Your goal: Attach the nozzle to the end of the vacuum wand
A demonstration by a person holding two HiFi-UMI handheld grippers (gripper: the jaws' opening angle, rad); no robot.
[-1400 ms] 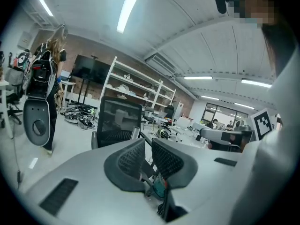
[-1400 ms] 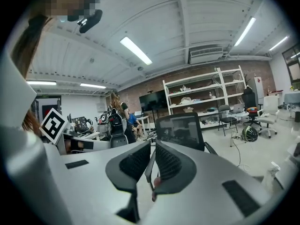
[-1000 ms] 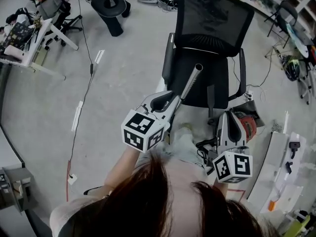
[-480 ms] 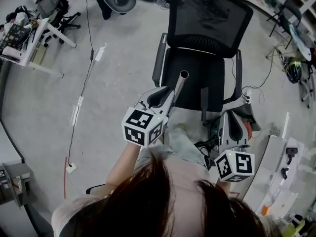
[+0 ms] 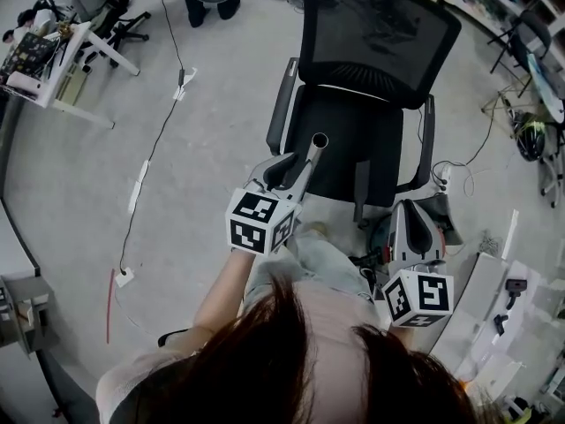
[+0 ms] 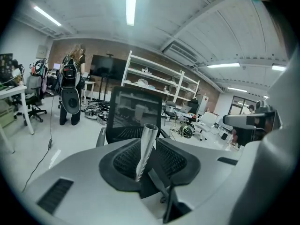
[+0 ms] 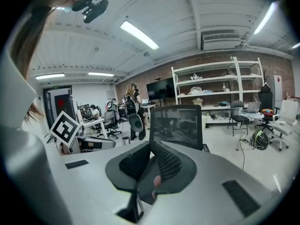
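A silver metal wand tube [image 5: 311, 153] sticks out of my left gripper [image 5: 287, 173] toward the black office chair [image 5: 353, 140]. In the left gripper view the tube [image 6: 146, 146] stands between the ribbed pads [image 6: 125, 157]. The left gripper [image 6: 149, 161] has just been opening, and a gap shows at the tube's right side. My right gripper [image 5: 414, 219] hangs lower right over a dark machine body with its jaws closed together. In the right gripper view the gripper [image 7: 151, 165] has only a small pinkish spot [image 7: 156, 180] showing low behind the pads. No nozzle is visible.
The mesh-backed chair [image 7: 176, 121] stands straight ahead with its seat under the wand tip. A cable [image 5: 150, 162] runs across the grey floor at left. White shelving [image 5: 516, 307] with small parts is at lower right, desks [image 5: 53, 69] are at upper left, and people stand far back.
Both grippers have moved forward toward the chair. The wand tip has sunk over the seat and looks shorter. The left jaws have spread around the tube.
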